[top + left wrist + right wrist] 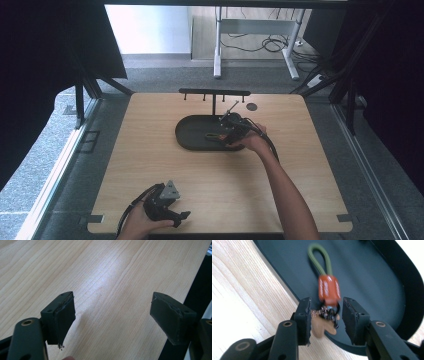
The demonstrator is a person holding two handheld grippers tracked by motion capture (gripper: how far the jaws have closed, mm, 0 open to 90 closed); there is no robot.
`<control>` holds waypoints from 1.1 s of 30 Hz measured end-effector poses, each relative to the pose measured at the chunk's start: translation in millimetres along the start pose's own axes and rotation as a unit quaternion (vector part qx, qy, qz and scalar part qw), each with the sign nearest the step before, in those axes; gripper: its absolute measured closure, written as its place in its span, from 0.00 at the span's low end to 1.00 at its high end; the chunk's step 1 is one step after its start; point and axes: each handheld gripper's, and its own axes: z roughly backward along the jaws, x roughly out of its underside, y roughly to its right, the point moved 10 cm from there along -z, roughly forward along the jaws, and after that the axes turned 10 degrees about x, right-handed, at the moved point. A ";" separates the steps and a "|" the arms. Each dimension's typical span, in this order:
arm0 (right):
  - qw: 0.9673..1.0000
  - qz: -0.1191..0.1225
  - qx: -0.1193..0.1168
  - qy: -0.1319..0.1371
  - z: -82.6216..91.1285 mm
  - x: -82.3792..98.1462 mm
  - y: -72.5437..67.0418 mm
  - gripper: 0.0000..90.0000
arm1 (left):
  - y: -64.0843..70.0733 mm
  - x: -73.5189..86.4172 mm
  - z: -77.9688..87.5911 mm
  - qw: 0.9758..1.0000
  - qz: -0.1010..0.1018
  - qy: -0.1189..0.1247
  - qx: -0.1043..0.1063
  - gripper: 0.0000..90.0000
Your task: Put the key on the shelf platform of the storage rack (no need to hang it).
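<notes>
One keychain (pixel 325 295) was the piece in play: green cord loop, orange tag, small black ring cluster and a flat tan charm at the bottom. It lay in the dark oval tray (pixel 372 277), charm end hanging over the tray's rim toward the wooden table (pixel 150 165). In the high view it sat at roughly 3 o'clock of the tray, under the right gripper (pixel 325 317).

Right gripper jaws stood part open, straddling the ring cluster and charm; pads didn't look pressed on anything, so I'd call it not gripped. Left gripper (pixel 112 317) stood wide, nothing between the jaws, parked at the table's 7 o'clock edge.

Handling guess: light, floppy, multi-part. Cord soft, charm thin and probably bendy, rings small and slippery. Orange tag looked like the stiffest, fattest section, so the best pinch point. Grabbing the cord loop would also work for hanging it on the peg rack (pixel 214 93) at the tray's 12 o'clock.
</notes>
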 end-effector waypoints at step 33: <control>0.992 -0.045 -0.021 0.112 78.8 101.9 -20.7 0.58 | -2.2 0.8 -1.5 1.000 0.008 -0.002 -0.008 0.23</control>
